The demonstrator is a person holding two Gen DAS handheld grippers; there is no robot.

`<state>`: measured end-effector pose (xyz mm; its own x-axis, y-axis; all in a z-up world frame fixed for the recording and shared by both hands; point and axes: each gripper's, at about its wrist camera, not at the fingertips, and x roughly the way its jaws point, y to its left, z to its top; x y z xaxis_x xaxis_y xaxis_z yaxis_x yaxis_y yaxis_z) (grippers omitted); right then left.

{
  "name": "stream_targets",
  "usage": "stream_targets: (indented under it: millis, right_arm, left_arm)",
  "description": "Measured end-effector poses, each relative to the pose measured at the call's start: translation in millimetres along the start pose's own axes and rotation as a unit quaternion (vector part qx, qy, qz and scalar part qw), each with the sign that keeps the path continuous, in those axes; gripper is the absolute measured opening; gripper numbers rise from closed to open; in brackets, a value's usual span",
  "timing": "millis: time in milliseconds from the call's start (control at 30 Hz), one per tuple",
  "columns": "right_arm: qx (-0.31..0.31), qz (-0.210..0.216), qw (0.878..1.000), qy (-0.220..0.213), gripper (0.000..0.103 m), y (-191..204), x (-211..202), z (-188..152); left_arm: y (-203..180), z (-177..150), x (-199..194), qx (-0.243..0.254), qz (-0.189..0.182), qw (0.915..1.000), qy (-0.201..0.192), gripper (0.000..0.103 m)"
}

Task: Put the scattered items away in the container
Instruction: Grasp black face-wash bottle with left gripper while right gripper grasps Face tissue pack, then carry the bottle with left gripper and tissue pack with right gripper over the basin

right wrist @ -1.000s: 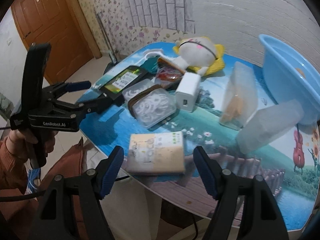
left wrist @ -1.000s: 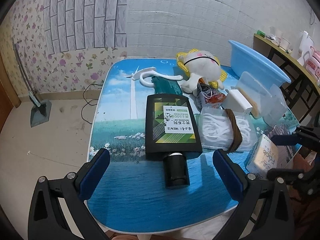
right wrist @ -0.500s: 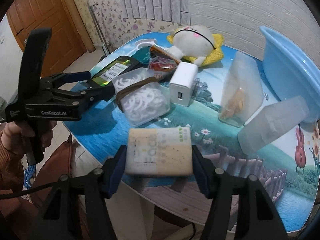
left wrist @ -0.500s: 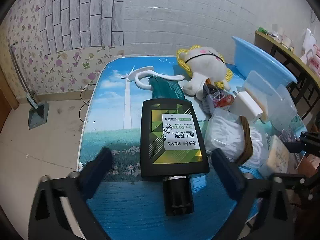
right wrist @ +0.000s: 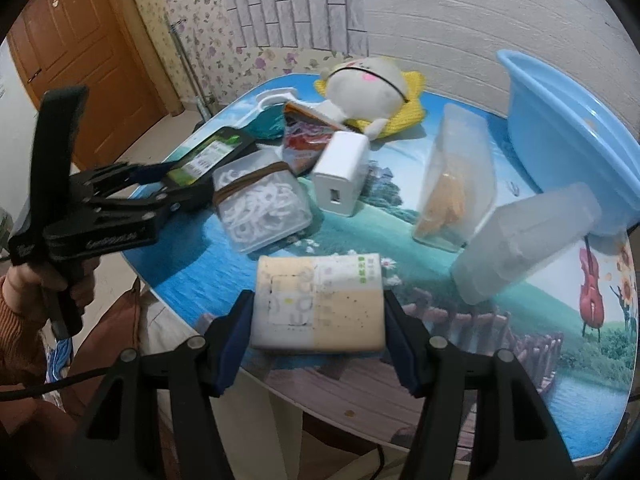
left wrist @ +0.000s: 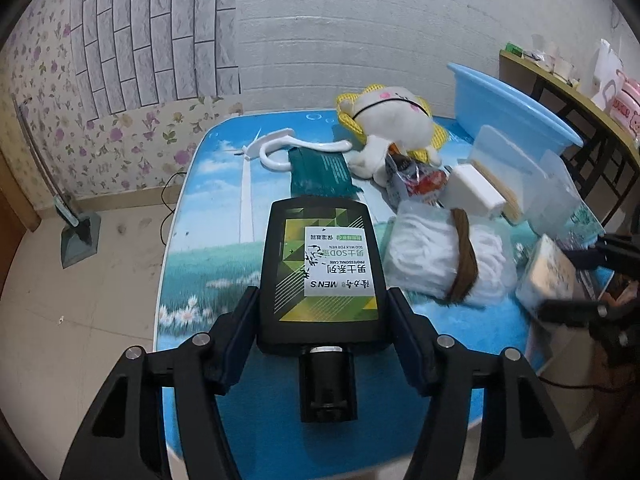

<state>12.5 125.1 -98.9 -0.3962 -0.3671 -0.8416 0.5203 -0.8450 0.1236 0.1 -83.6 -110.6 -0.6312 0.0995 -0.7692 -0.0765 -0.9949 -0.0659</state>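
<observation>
The left tool (left wrist: 322,316) has just closed its jaws onto the black bottle (left wrist: 322,276), at six o'clock on the tabletop (left wrist: 224,248). The right tool (right wrist: 318,320) clamps the beige pack (right wrist: 320,302). Both look ready to lift toward the blue basin (right wrist: 568,132), at two o'clock.

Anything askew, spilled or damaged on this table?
Nothing spilled or broken. One oddity: a frosted plastic box lies tilted, its far end propped against the blue basin instead of flat on the table. The rest is ordinary clutter, none of it in the basin yet.
</observation>
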Motion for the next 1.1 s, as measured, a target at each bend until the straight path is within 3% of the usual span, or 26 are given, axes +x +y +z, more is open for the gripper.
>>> stream_targets:
  millis: [400, 733, 1100]
  right_arm:
    - [0.005, -0.016, 1.0, -0.001, 0.061, -9.1, -1.0, -6.6]
    - [0.005, -0.011, 1.0, -0.002, 0.062, -8.8, 0.7, -7.5]
    - [-0.027, -0.045, 0.999, 0.003, 0.062, 2.1, 7.4, -3.9]
  left_arm:
    - [-7.6, -17.6, -16.9, -0.002, 0.008, 0.9999, 0.014, 0.062]
    - [-9.7, -6.6, -3.6, 0.002, 0.026, 0.9997, 0.005, 0.062]
    - [-8.7, 2.3, 5.5, -0.005, 0.027, 0.9995, -0.012, 0.062]
